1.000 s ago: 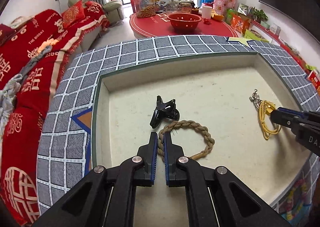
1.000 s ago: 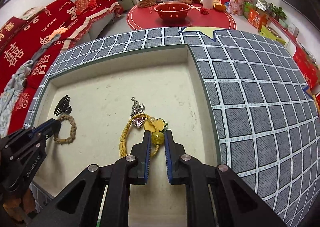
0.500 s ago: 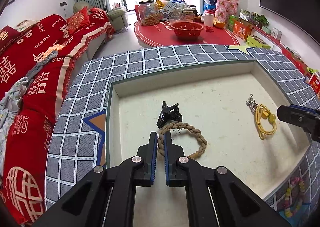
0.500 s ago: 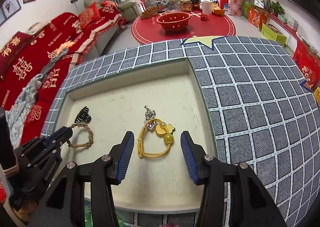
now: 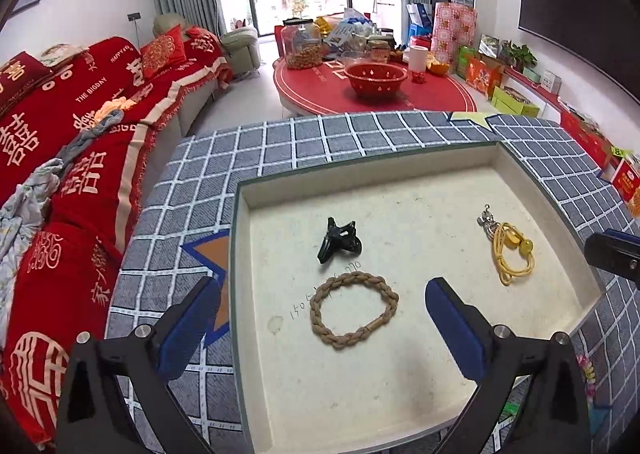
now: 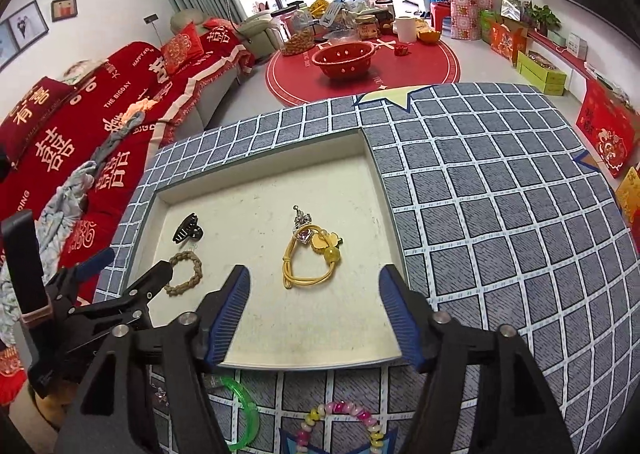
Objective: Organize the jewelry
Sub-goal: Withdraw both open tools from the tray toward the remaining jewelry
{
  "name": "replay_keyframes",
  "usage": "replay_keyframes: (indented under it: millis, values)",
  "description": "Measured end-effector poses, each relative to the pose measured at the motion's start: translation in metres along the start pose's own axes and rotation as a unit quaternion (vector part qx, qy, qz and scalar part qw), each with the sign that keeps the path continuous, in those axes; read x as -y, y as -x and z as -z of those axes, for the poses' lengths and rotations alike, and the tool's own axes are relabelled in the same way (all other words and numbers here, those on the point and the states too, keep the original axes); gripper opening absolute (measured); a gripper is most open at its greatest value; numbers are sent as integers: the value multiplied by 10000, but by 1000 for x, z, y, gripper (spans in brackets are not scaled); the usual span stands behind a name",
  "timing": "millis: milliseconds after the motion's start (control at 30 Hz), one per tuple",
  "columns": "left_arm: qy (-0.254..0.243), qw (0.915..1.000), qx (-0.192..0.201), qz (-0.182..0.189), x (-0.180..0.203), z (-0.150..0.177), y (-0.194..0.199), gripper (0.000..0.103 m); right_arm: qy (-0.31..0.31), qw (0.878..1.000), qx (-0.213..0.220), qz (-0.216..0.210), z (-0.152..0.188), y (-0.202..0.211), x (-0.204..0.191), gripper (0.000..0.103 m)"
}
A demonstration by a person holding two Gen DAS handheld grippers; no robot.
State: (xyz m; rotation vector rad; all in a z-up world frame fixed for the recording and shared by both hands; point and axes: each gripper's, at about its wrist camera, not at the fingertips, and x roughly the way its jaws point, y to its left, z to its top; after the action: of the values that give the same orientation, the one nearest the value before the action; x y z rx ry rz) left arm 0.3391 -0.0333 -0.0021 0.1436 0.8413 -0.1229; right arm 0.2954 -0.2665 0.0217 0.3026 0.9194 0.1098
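Two hand-held grippers hover over a shallow cream tray (image 5: 400, 178) sunk into a bench covered in grey checked cloth (image 6: 500, 190). The left hand-held gripper (image 5: 320, 306) has its blue-padded fingers spread wide apart, holding nothing; the right hand-held gripper (image 6: 314, 294) is likewise spread wide and empty.

Nearest, on the cloth in front of the tray, lie two pieces: one green plastic bangle (image 6: 244, 410) and one pastel bead bracelet (image 6: 340, 422).

Inside the tray are three pieces. One braided brown rope bracelet (image 5: 354, 310) lies flat toward the tray's front left, between the left gripper's fingers in that camera's view. Just behind it sits one black claw hair clip (image 5: 338, 244), close but apart. On the tray's right side, well apart from both, lies one yellow cord hair tie (image 6: 310, 258) with a yellow bead and a silver charm, lined up between the right gripper's fingers.

Beyond the tray, the room holds a sofa draped in red cloth (image 5: 80, 126) to the left, one round red table (image 6: 360, 70) carrying a red colander (image 6: 344, 56) and jars, and bright windows behind.
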Motion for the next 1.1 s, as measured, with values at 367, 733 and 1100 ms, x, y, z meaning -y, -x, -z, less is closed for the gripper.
replay_keyframes:
  millis: [367,733,1100]
  values:
    - [-157,9991,360,172,-8,23,58,103,-29,9975,615,-335,11,58,-1,101]
    - [-160,9990,305,277,-18,71,98,103,-104,9978,383,-534,38,86,5,103]
    - [360,9980,-483,177,-21,108,80,103,-106,9997,-180,-146,88,73,20,103]
